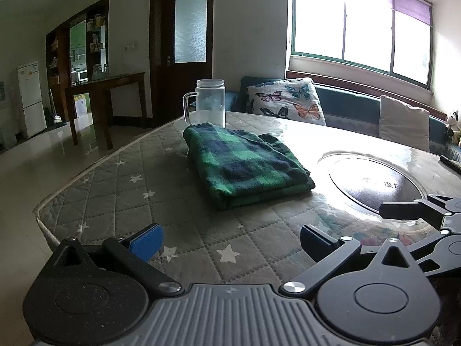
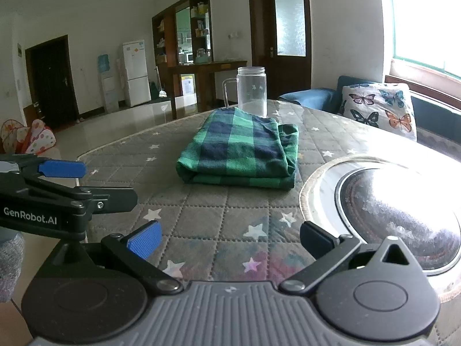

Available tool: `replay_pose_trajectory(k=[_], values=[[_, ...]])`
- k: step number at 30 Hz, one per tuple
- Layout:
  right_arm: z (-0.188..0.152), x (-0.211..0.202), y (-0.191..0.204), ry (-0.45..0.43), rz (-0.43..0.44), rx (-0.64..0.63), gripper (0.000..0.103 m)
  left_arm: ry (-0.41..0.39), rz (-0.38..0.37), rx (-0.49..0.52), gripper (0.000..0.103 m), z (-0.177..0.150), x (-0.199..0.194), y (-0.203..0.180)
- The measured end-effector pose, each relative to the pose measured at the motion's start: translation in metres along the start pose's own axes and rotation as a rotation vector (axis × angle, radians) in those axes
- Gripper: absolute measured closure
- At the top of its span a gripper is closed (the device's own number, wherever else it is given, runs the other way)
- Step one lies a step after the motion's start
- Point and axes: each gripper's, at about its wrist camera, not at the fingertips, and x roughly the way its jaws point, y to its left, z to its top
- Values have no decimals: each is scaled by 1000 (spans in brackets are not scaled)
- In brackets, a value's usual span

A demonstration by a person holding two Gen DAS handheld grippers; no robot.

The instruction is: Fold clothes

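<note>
A green and navy plaid cloth (image 1: 247, 170) (image 2: 239, 155) lies folded into a flat rectangle on the quilted, star-printed table cover (image 1: 161, 190) (image 2: 201, 216). My left gripper (image 1: 230, 242) is open, low over the cover a short way in front of the cloth, with nothing between its fingers. My right gripper (image 2: 230, 239) is likewise open and empty, short of the cloth's near edge. In the right wrist view the left gripper (image 2: 95, 183) shows at the left, jaws apart. Part of the right gripper (image 1: 409, 204) enters the left wrist view from the right.
A clear glass mug (image 1: 210, 102) (image 2: 251, 92) stands just behind the cloth. A round dark glass plate (image 1: 374, 184) (image 2: 397, 207) is set into the table on the right. Behind the table runs a sofa with a butterfly cushion (image 1: 288, 101) (image 2: 377, 109).
</note>
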Motion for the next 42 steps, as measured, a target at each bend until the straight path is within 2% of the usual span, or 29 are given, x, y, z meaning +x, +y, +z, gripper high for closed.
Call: replay_pose_trajectory(k=[22,42], values=[[-15,-15,1,-19,43,-7,0,13,100,-20,0,-13,-27,-19],[-24,-7,-22,6,81,13,0,65,183,-30,0,-15,-16,-44]])
